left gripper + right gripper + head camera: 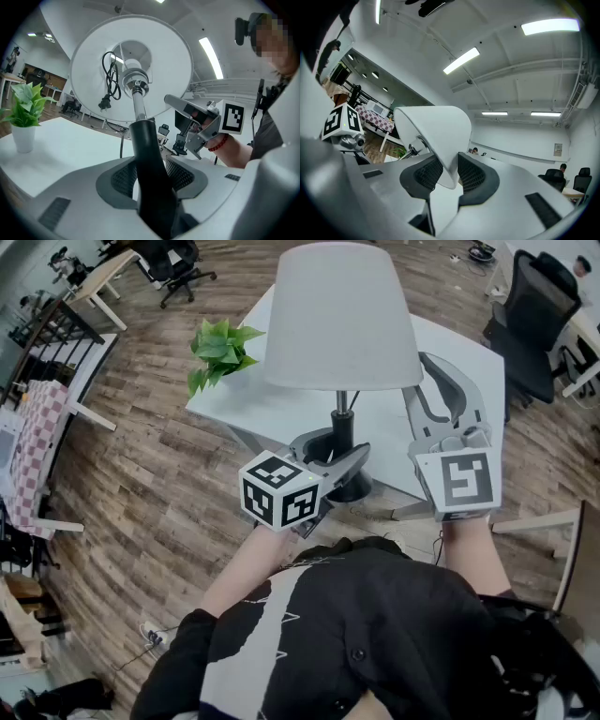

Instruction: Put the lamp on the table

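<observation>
The lamp has a white shade, a black stem and a round black base. I hold it upright over the near edge of the white table; whether the base touches the top I cannot tell. My left gripper is shut on the stem, one pad on each side. My right gripper is shut on the lower rim of the shade at its right side. The lamp's cord is bundled up inside the shade.
A potted green plant stands at the table's left corner. Black office chairs are at the far right and far back. A checkered cloth lies on a table at the left. Wood floor surrounds the table.
</observation>
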Available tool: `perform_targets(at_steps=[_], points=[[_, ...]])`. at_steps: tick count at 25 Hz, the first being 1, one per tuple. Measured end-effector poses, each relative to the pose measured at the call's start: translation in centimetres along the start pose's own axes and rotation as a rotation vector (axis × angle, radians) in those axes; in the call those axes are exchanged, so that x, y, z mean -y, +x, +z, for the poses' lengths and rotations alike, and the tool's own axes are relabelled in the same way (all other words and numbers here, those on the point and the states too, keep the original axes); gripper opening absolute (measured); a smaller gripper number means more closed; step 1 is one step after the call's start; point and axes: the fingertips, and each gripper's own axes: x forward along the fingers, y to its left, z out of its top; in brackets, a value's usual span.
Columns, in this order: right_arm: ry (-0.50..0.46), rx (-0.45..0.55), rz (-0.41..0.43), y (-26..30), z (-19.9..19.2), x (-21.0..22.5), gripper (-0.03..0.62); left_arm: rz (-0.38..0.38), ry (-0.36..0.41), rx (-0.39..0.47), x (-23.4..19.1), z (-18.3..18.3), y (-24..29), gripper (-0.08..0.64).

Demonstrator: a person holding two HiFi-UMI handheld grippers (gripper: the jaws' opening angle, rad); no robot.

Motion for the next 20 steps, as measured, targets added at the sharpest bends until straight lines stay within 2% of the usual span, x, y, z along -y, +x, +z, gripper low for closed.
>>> perform_targets(at_steps=[9,20], points=[[0.01,-0.005,-0.003,0.9,0.8,-1.8,0.109,-0.017,-0.004,0.001,-0.9,0.2,-2.2,0.195],[0.025,-0.094,-0.025,1.2,-0.5,-3.4,0.109,-0.071,-0.025,-0.022,-1.7,-1.0,-3.5,0.198]])
